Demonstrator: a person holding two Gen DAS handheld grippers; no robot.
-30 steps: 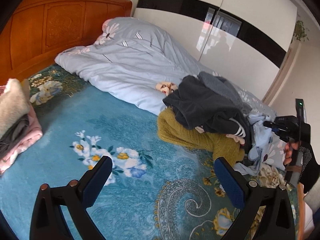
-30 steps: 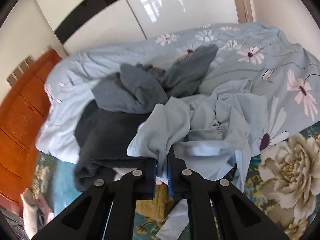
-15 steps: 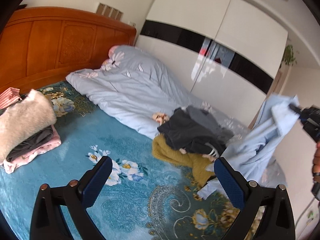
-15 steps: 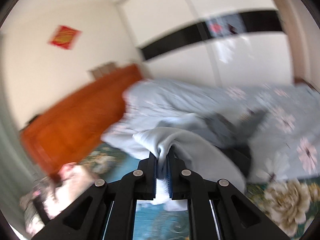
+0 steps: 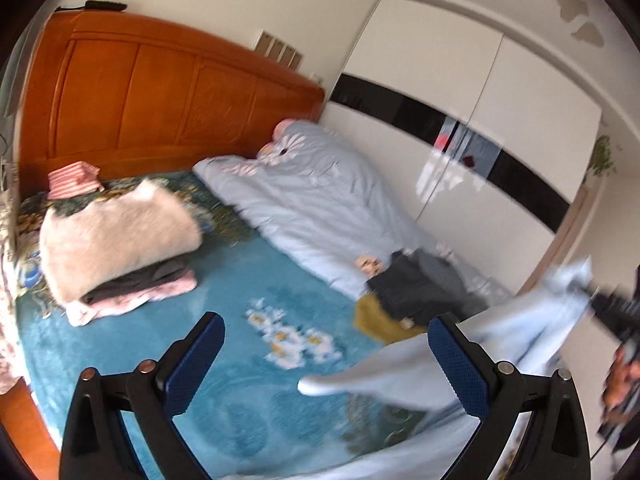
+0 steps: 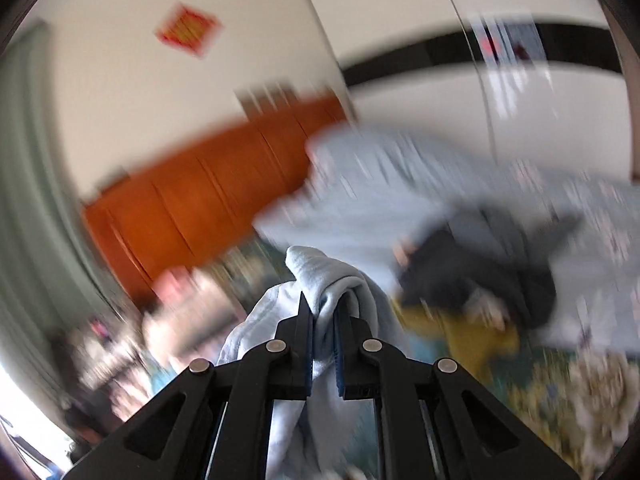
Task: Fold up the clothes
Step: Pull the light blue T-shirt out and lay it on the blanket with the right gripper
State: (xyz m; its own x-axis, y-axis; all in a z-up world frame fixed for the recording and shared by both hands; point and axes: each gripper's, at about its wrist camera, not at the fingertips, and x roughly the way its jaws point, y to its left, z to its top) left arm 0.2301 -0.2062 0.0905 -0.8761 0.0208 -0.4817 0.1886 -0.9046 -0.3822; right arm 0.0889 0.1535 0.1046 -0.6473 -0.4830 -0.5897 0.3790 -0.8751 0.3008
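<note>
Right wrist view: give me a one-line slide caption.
Right gripper shut on a pale blue garment, lifted above the bed, with the unfolded pile blurred behind.

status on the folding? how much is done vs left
Done: a folded stack sits near the headboard, fluffy cream piece on top. In hand: the right gripper is shut on a light blue garment, lifted off the bed; the left gripper is open and empty. Left: the unfolded pile of dark and mustard clothes.

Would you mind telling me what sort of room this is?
Most likely a home bedroom: a bed with a carved wooden headboard, a pale blue floral duvet, and a white wardrobe with a black band beside it.
</note>
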